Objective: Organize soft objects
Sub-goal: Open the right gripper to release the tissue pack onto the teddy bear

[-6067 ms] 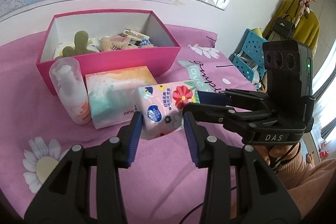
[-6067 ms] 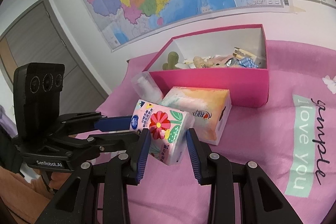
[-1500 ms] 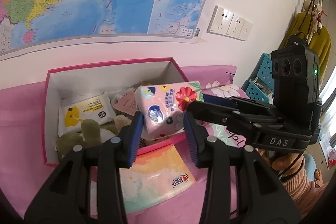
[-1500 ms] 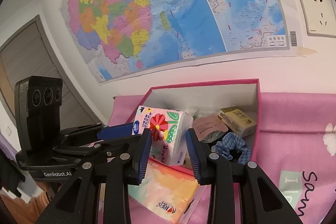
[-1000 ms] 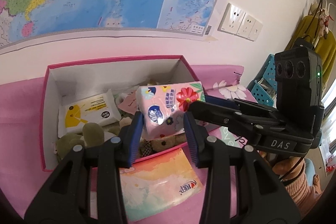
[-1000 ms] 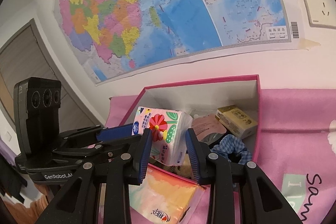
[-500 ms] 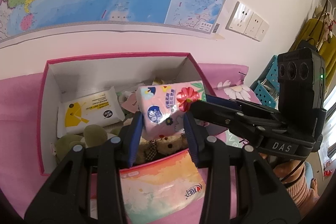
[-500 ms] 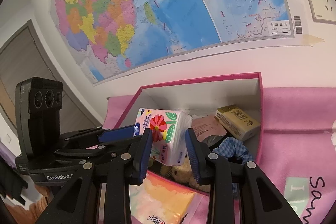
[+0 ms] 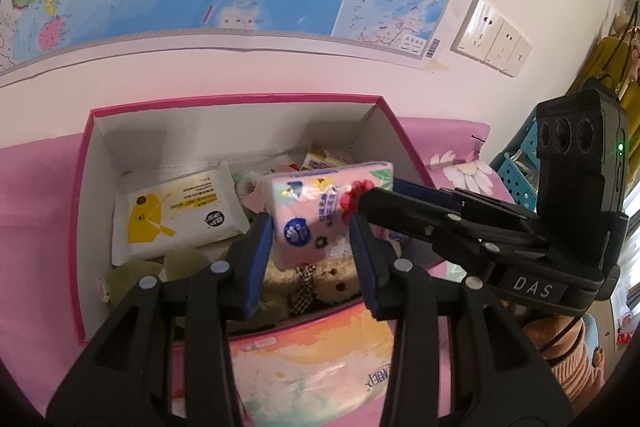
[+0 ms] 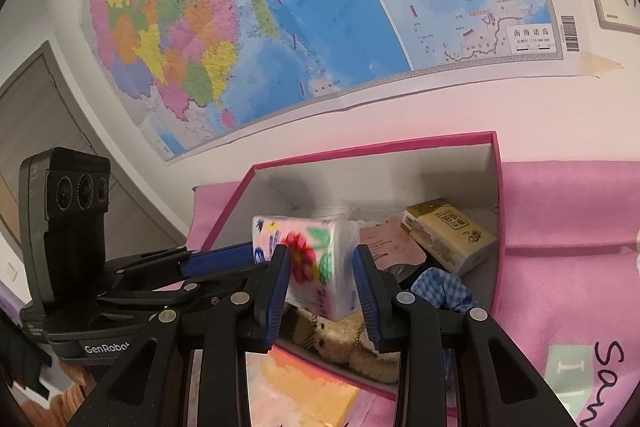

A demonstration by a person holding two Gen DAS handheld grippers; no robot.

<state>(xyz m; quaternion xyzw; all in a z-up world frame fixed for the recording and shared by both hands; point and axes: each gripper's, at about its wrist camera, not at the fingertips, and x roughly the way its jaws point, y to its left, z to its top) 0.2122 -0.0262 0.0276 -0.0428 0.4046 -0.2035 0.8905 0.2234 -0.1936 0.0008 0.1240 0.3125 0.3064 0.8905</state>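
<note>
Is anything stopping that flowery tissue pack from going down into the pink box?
No lid or wall blocks it. The tissue pack, pinched by the left claw and right claw, hangs over the open pink box. Directly beneath it lie plush toys, so it would land on them.

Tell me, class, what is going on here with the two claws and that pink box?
A person holds a claw in each hand. The left claw and the right claw are both shut on one floral tissue pack, held over the open pink box. The box already holds a wipes pack, a teddy and other things. A larger tissue pack lies on the cloth before it.
</note>
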